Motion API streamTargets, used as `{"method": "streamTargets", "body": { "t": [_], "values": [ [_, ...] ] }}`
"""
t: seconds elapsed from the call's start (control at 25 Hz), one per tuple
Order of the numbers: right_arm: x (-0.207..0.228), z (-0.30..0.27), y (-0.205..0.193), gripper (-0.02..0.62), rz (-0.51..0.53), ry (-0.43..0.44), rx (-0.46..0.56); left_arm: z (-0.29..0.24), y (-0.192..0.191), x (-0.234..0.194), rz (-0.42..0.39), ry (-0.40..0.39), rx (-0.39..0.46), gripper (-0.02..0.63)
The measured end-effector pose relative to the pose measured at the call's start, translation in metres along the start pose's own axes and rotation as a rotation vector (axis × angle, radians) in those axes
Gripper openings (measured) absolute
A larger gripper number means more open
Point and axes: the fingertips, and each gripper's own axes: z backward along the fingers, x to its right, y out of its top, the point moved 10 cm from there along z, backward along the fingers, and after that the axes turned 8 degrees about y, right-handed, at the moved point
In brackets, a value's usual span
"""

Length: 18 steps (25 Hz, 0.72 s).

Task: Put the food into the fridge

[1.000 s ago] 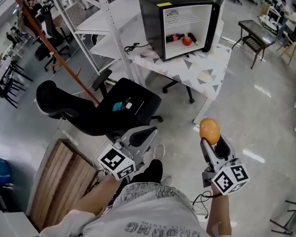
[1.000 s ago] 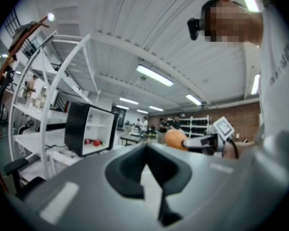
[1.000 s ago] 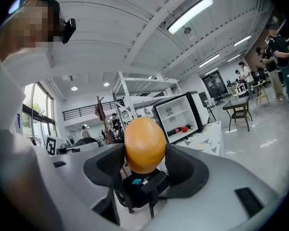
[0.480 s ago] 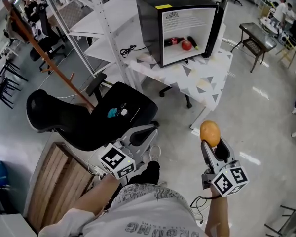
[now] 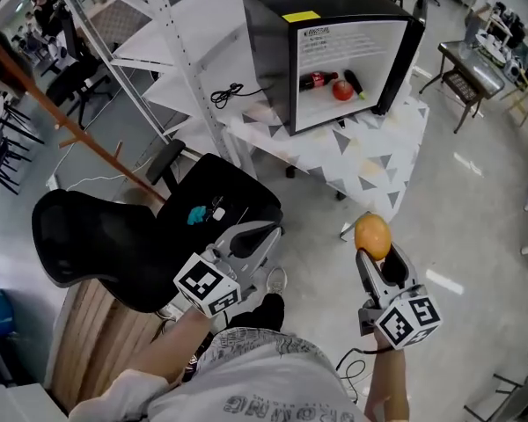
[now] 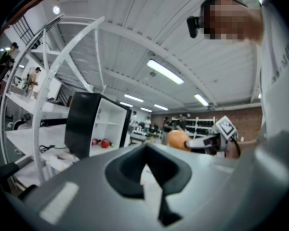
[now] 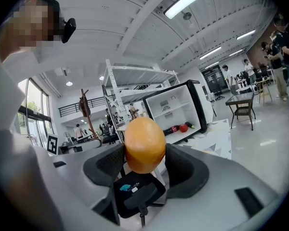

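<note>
Holding the orange (image 5: 372,235) pinched at the tips of the right gripper (image 5: 375,251), lower right of the frame, ready for the open fridge (image 5: 268,47), which is well apart at the top on its table (image 5: 370,152). The left gripper (image 5: 257,234) is closed on nothing, probably just idling.

Grey, black-padded left tongs (image 5: 262,232) and right tongs (image 5: 376,258) carry black-and-white marker cubes (image 5: 207,288); the shirt (image 5: 264,383) is white, grey-printed.

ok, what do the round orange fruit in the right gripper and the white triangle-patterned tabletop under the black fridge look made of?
Round orange fruit: smooth, even skin with soft sheen, no visible pores; real or plastic, cannot tell.
White triangle-patterned tabletop: flat, printed grey and tan triangles; probably laminate board.
</note>
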Motion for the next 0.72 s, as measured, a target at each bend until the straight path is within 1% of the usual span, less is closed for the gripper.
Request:
{"method": "streamTargets", "body": {
  "t": [0.16, 0.36, 0.72],
  "values": [
    [0.017, -0.036, 0.016, 0.263, 0.001, -0.01, -0.009, -0.028, 0.008, -0.034, 0.006, -0.001, -0.009, 0.008],
    [0.032, -0.078, 0.029, 0.264, -0.006, -0.025, -0.018, -0.057, 0.015, -0.073, -0.004, -0.03, -0.03, 0.007],
    [0.042, -0.13, 0.047, 0.264, -0.001, -0.04, -0.026, -0.084, 0.028, -0.123, -0.008, -0.04, -0.026, 0.008]
  ]
}}
